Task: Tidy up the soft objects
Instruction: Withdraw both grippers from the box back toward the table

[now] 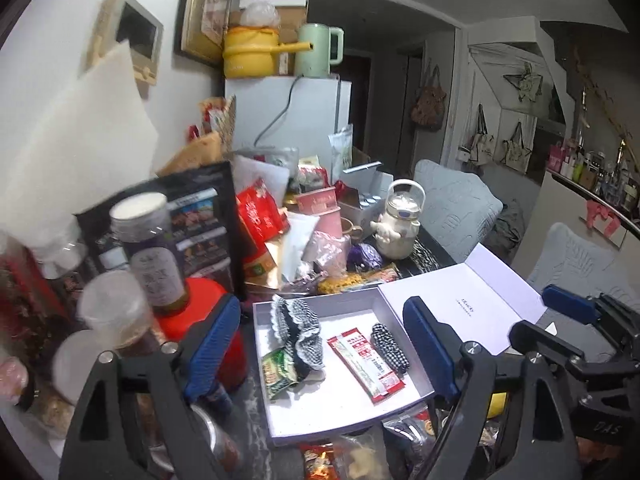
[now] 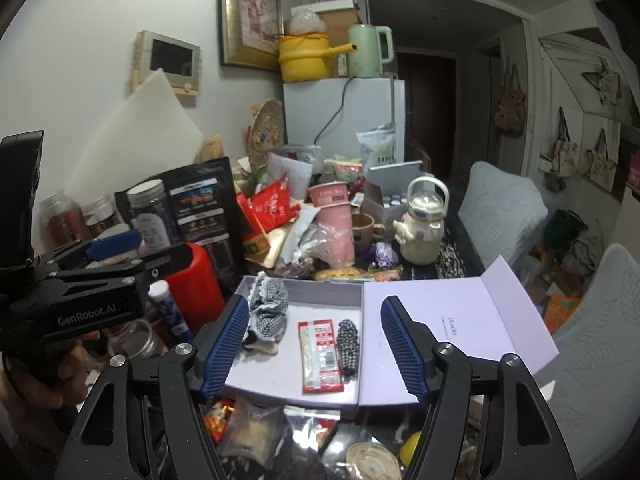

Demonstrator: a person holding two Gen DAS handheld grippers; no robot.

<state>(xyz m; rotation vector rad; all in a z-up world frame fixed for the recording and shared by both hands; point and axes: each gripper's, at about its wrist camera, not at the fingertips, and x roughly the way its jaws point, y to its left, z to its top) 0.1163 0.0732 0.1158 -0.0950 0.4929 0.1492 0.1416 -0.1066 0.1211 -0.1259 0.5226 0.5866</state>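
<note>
Left gripper (image 1: pixel 324 344): jaws spread wide, nothing between the blue ribbed pads; it hovers above the box.
Right gripper (image 2: pixel 316 346): jaws released, empty, above the same box.
Box: shallow pale-lilac cardboard box (image 1: pixel 416 394), lid (image 2: pixel 472 312) folded open to the right, on a dark tabletop.
Task items: black-and-white gingham scrunchie with white frilled edge (image 1: pixel 298 330) lies in the box's left half, partly over a green snack packet (image 1: pixel 278 372); a narrow black-and-white gingham fabric strip (image 2: pixel 347 342) lies just beside a red-and-white sachet (image 2: pixel 322 356), right of centre.
Surroundings: red plastic container (image 2: pixel 196 284), black stand-up pouch (image 2: pixel 202 200) and clear jars (image 1: pixel 150 240) crowd the box's left side; a pink paper cup (image 2: pixel 334 216) and cream character-shaped kettle (image 2: pixel 422 224) stand behind it; loose packets lie at its near edge.
Background: yellow enamel pot (image 1: pixel 248 52) and mint-green jug (image 1: pixel 320 50) sit on a white fridge (image 1: pixel 288 116).
Writing: "GenRobot.AI" on the left gripper's body in the right wrist view; small print on the lid unreadable.
</note>
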